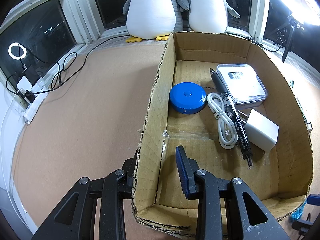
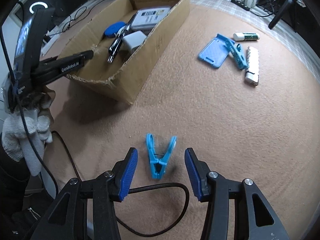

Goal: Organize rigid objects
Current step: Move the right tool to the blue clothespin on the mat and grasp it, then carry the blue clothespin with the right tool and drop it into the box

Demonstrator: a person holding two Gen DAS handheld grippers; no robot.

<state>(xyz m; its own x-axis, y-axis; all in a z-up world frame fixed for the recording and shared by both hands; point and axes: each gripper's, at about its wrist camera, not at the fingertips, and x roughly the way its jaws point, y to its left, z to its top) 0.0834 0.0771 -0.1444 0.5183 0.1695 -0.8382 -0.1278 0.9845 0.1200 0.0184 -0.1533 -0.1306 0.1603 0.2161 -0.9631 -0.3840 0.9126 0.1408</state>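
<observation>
A cardboard box (image 1: 152,132) (image 2: 160,40) holds a blue round tape measure (image 1: 187,97), a white cable (image 1: 222,120), a black pen (image 1: 232,116), a white charger (image 1: 262,132) and a clear case (image 1: 242,84). My left gripper (image 1: 158,166) straddles the box's left wall, one finger outside, one inside, with a gap to the wall. My right gripper (image 2: 161,168) is open, with a light blue clothespin (image 2: 159,156) lying on the mat between its fingers. Further right lie a blue card holder (image 2: 214,52), another blue clip (image 2: 238,54), a white tube (image 2: 246,36) and a white patterned lighter (image 2: 252,66).
Two plush penguins (image 1: 152,10) sit on the sill behind the box. Black cables (image 1: 64,70) and a charger lie at the left window. A black braided cable (image 2: 160,188) loops under my right gripper. The tan mat (image 2: 220,130) covers the surface.
</observation>
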